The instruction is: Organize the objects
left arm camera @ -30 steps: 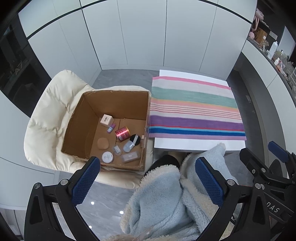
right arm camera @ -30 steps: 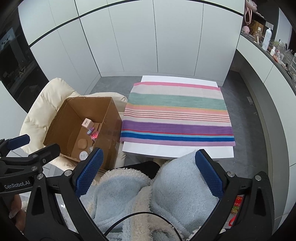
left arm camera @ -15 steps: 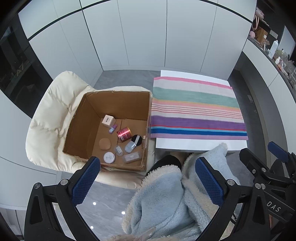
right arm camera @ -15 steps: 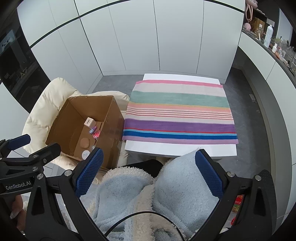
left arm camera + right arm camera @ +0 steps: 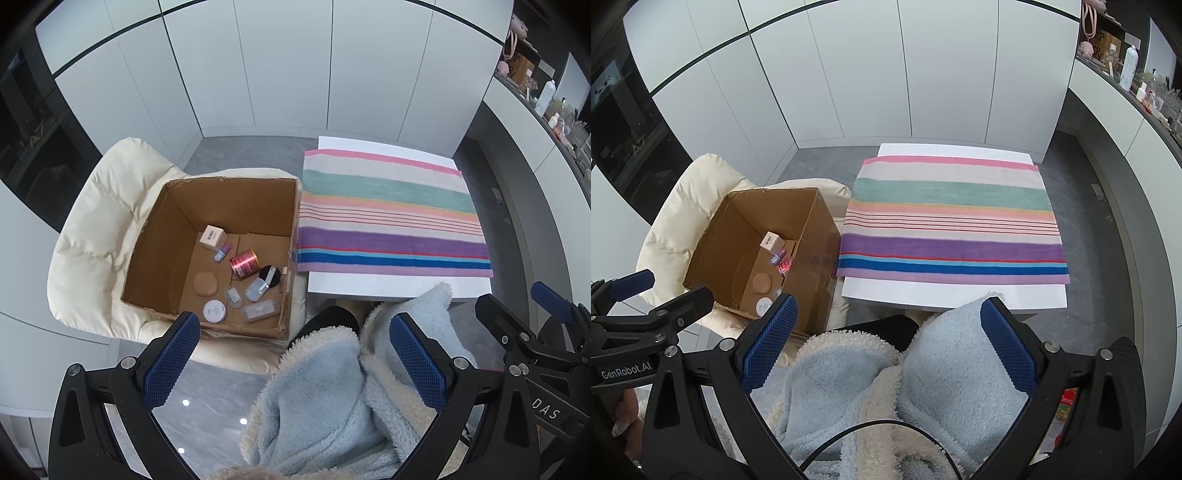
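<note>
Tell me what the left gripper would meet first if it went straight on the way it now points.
Probably the near corner of the white table, close beside the cardboard box. The left gripper is open and empty, aimed between the two; depth is unclear.

Cosmetics in cardboard box [image 5: 173,236]

both views drawn slightly back from cardboard box [image 5: 218,251], striped cloth [image 5: 953,221]

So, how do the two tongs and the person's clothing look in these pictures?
Both the left tongs and the right tongs have black frames with silver screws and blue textured pads. "GenRobot.AI" is printed on the left one, "DAS" on the right one. A black cable curves below the right tongs. The person wears a fluffy light-blue robe.
</note>
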A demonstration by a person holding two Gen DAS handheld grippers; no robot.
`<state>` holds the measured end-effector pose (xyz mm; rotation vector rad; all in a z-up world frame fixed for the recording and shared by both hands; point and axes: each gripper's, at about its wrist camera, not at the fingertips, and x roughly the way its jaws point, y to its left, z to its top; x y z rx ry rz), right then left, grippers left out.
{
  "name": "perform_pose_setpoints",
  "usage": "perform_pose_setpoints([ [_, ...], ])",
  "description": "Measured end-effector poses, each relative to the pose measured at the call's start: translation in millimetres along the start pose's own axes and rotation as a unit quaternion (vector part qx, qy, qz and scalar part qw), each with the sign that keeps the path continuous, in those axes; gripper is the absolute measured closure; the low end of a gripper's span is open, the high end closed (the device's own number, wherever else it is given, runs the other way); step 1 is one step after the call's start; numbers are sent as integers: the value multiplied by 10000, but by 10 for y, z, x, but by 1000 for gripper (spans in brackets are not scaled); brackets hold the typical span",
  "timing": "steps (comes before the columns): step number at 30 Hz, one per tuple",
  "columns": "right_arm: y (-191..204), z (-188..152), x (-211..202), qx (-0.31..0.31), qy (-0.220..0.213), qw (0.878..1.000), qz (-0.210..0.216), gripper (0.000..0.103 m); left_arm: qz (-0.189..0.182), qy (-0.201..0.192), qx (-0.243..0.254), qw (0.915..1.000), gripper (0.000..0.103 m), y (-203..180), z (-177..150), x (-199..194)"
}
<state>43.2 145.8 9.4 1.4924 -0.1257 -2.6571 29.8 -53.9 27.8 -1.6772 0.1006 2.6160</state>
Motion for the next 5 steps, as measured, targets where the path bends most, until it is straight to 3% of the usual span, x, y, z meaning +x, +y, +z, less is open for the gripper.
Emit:
perform_pose_setpoints([
  [5, 1, 5, 1, -1, -4, 10000, 1, 2, 72, -74, 42, 9999, 0, -9, 1, -6],
])
